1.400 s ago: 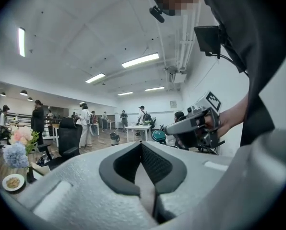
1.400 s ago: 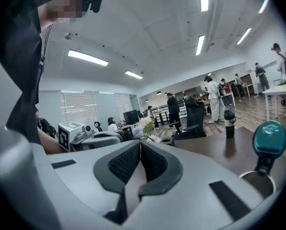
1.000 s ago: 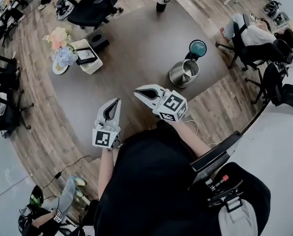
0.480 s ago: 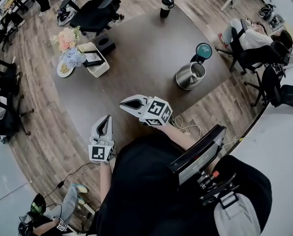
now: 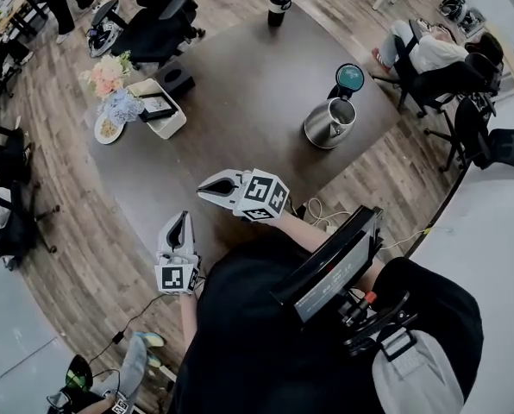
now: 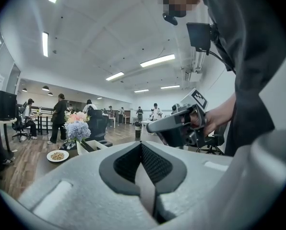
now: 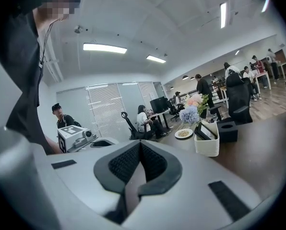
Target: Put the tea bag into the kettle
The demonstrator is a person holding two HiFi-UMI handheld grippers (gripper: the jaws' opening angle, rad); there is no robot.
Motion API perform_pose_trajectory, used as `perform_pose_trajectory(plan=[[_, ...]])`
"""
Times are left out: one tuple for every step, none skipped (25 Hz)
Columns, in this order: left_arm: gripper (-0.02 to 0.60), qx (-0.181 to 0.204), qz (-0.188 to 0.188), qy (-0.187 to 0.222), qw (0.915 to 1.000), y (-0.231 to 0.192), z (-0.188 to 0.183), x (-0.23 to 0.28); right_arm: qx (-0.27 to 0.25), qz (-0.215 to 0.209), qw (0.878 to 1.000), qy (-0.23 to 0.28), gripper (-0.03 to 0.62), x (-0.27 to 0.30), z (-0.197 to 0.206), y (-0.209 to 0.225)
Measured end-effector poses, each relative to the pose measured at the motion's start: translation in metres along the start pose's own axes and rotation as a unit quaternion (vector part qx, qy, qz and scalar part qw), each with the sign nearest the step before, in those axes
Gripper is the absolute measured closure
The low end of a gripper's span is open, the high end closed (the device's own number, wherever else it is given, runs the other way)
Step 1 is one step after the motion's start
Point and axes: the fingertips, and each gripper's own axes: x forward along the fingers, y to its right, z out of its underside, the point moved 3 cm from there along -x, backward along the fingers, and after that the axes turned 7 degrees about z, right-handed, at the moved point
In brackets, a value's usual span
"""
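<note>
Left tongs (image 5: 180,218) and right tongs (image 5: 203,188) drew back bodyward, both closed.

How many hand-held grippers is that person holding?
2. The left hand-held gripper is close to the person's body; the right hand-held gripper is just beyond it, over the near edge of the dark table. Both shut and empty.

a kettle (image 5: 329,124) with raised lid stands on the dark table (image 5: 240,84).
</note>
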Motion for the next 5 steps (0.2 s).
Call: perform_pose_trajectory(plan=[[0.575,-0.001,0.002,0.0,1.0,0.0019,0.0014,-0.0011,0.001,0.0,1.0,-0.001,0.588,-0.0001,0.002,-0.0013],[0.575,-0.002,0.002,0.0,1.0,0.0033,0.0029,-0.0024,0.003,0.0,1.0,-0.003,0.588,0.0,0.0039,-0.0026],[0.575,-0.004,0.003,-0.001,1.0,0.0042,0.0046,-0.0037,0.004,-0.001,1.0,-0.004,0.588,0.0005,0.0057,-0.0038],[0.575,-0.006,0.003,-0.002,1.0,0.0049,0.0064,-0.0051,0.004,-0.001,1.0,-0.006,0.588,0.0011,0.0074,-0.0049],[0.575,-0.008,0.003,-0.004,1.0,0.0054,0.0081,-0.0064,0.005,-0.002,1.0,-0.007,0.588,0.0018,0.0091,-0.006]])
